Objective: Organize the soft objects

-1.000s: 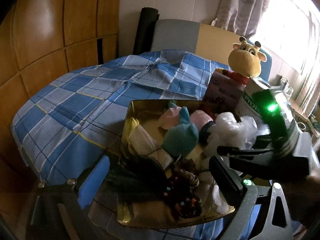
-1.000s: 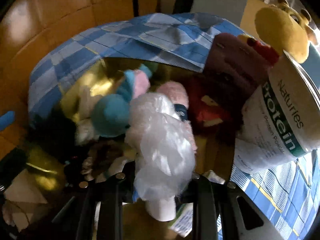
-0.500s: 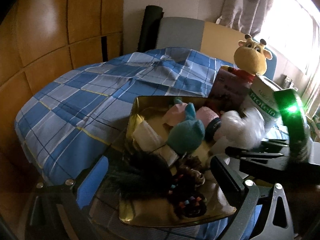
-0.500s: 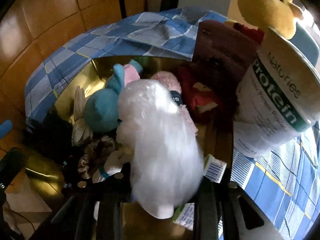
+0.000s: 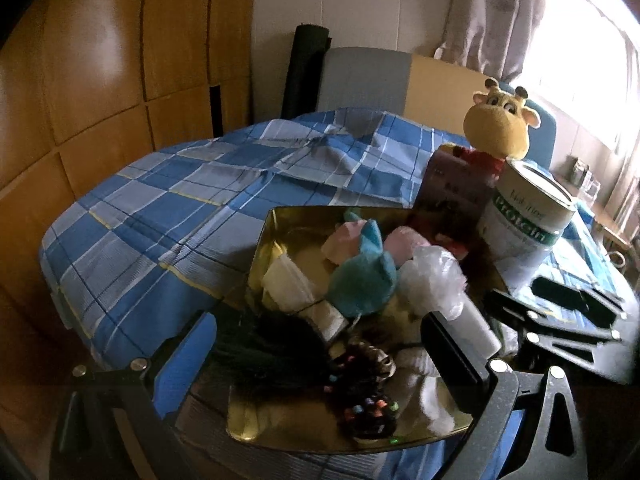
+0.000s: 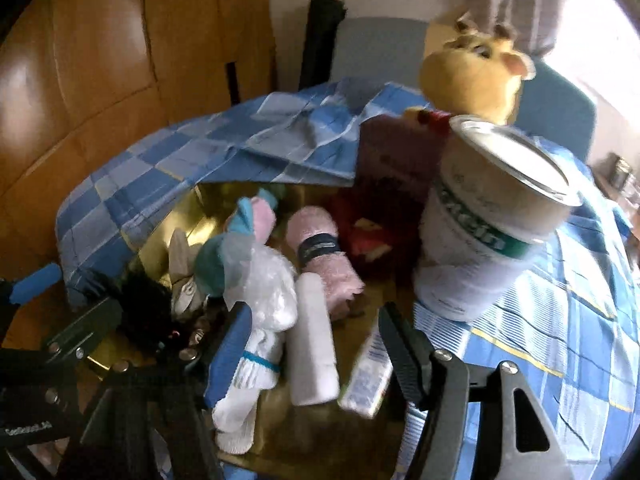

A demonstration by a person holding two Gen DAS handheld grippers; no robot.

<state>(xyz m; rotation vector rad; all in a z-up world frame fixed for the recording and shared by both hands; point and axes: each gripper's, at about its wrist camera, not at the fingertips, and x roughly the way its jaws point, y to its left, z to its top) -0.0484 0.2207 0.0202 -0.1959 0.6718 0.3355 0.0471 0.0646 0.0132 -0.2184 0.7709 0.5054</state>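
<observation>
A gold tray [image 5: 260,264] on the blue checked bed holds soft things: a teal plush [image 5: 364,280], a pink towel roll [image 6: 320,248], a black feathery piece [image 5: 272,352] and a white plastic bag [image 6: 264,280]. The bag lies loose against the teal plush. My right gripper [image 6: 316,360] hangs just behind it with its jaws opening. A white bottle [image 6: 312,344] and a white sock [image 6: 244,376] lie on the tray between its fingers, and the pads press on neither. My left gripper [image 5: 320,356] stands open over the tray's near edge, above the feathery piece.
A protein can [image 5: 524,224] and a dark pink box [image 5: 452,188] stand at the tray's right, a yellow giraffe plush [image 5: 496,128] behind them. Hair ties and beads [image 5: 368,404] lie at the tray's near end. Wooden wardrobe doors rise on the left.
My right gripper was shut on the white plastic bag. It has opened and drawn back and up, leaving the bag in the tray. The left gripper has hardly moved.
</observation>
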